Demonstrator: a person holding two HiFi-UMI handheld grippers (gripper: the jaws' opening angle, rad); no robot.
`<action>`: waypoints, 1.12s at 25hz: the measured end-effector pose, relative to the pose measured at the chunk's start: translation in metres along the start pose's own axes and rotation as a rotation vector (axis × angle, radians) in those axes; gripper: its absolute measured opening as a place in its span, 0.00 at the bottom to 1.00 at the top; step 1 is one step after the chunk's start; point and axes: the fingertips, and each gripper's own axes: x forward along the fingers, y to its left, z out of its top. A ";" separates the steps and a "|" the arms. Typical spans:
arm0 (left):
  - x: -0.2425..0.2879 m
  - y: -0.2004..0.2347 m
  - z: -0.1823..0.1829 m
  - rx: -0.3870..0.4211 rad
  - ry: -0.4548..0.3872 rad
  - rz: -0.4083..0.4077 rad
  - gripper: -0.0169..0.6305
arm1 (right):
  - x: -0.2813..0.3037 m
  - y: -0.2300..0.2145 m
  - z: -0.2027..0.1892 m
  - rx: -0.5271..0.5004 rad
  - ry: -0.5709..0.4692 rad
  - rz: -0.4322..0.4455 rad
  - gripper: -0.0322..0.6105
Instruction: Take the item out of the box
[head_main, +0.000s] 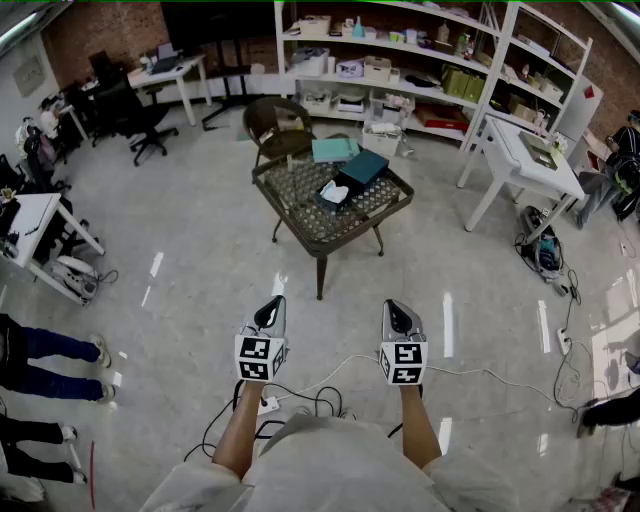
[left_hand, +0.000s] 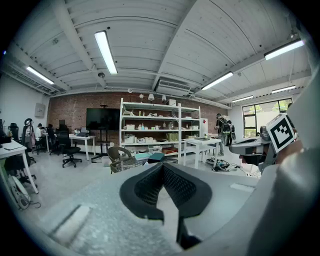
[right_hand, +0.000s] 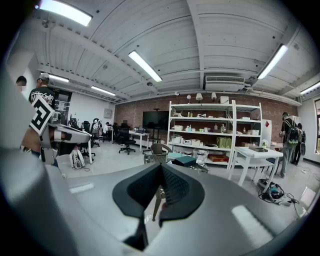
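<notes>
Item: pale, soft-looking and crumpled in outline, lying in the open dark box on the low table; from this far off you cannot tell what it is. Box: small, rectangular, stiff-sided, probably card, lid off. Just beside it is a closed dark teal box, flat and sharp-cornered, and at the far edge a lighter teal box. Table: square, with a dark woven frame on thin legs and a patterned top. Behind it stands a woven chair, and beyond that white open shelving. Floor: pale, polished, reflective. Left gripper: jaws closed tip to tip, nothing in them. Right gripper: likewise pressed together and empty. Both hang side by side close to your body, well apart from the table. Step in hand: the approach; taking the item out is not yet begun. Next move, as judged: walk up to the table, part one pair of jaws over the box and pinch lightly, since the item looks soft. The other gripper may need to steady the box.
</notes>
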 end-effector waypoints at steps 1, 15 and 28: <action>0.001 -0.002 0.000 0.001 -0.001 -0.001 0.03 | 0.000 -0.001 0.000 -0.002 0.000 0.000 0.05; 0.011 -0.024 0.001 -0.004 0.011 0.019 0.03 | 0.000 -0.015 -0.006 -0.011 -0.028 0.040 0.05; 0.034 -0.063 -0.009 -0.007 0.036 0.069 0.03 | 0.008 -0.056 -0.024 -0.028 -0.005 0.086 0.05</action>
